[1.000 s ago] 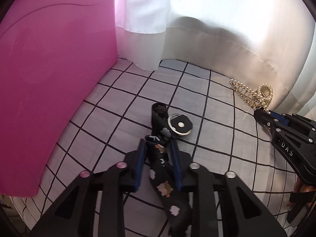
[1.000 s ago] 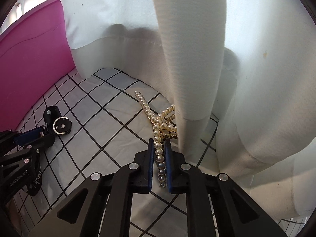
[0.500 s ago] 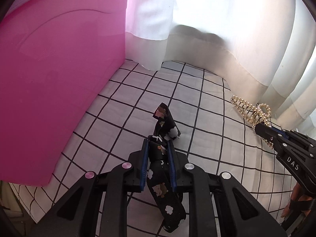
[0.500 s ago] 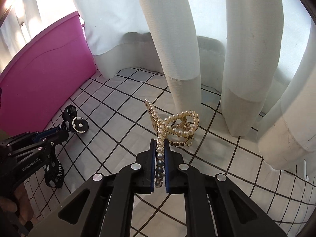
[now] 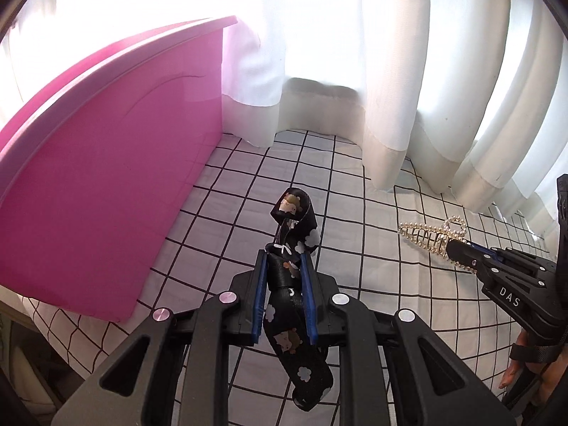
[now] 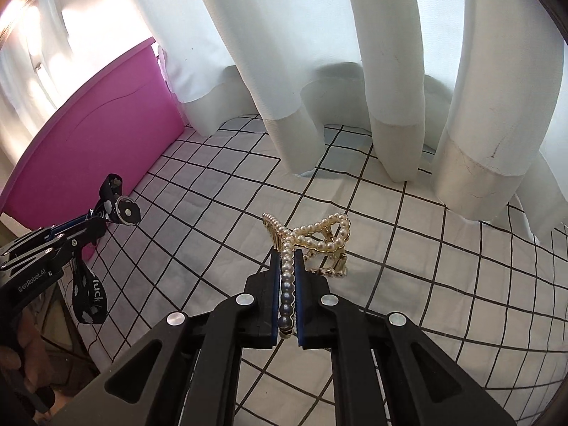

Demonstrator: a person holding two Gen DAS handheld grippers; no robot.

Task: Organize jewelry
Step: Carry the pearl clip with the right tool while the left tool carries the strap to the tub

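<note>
Box (image 5: pixel 106 191), pink, stands at the left edge of the checked cloth (image 5: pixel 355 184), its wall now seen from higher up than a second ago. Left gripper (image 5: pixel 284 266) has lifted the black strap (image 5: pixel 294 238) off the cloth, fingers pinching it; its ring (image 6: pixel 126 210) dangles. Right gripper (image 6: pixel 288 259) has likewise raised the pearl clip (image 6: pixel 319 238) clear of the curtain (image 6: pixel 390 88), fingers pressed on its beaded arm. Both pieces are in hand and airborne, so pickup looks done and carrying to storage likely comes next. Curtain folds hang close behind; the box wall is tall and may need clearing.
</note>
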